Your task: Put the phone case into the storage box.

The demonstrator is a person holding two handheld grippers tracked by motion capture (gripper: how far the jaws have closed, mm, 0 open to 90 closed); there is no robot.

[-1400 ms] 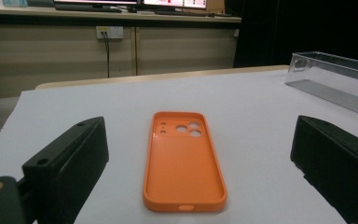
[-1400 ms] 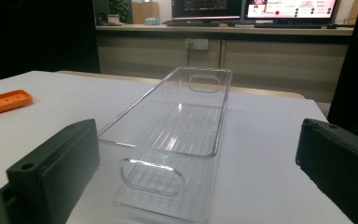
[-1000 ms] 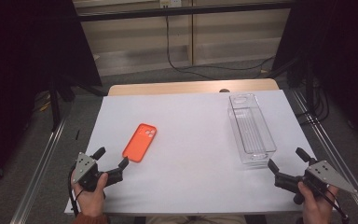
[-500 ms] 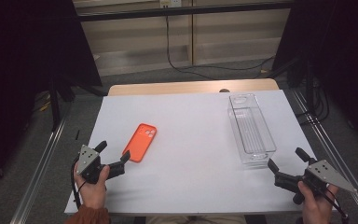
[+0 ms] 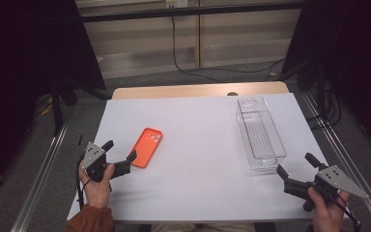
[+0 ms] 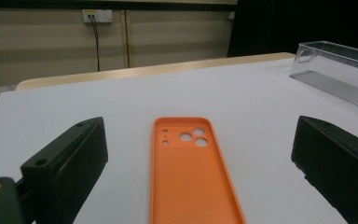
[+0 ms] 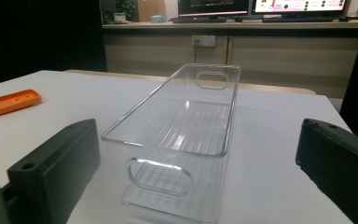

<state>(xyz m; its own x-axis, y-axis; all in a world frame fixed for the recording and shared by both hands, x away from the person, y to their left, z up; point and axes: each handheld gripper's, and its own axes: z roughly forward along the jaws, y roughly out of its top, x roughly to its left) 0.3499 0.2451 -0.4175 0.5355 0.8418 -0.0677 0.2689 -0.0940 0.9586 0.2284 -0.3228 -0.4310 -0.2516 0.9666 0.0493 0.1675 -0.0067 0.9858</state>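
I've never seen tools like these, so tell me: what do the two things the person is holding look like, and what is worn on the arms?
Each hand holds a black tool. The left gripper and the right gripper each have two blocky black fingers, a grey three-cornered plate on top and a thin dark cable trailing behind. The left forearm wears a rust-orange sleeve.
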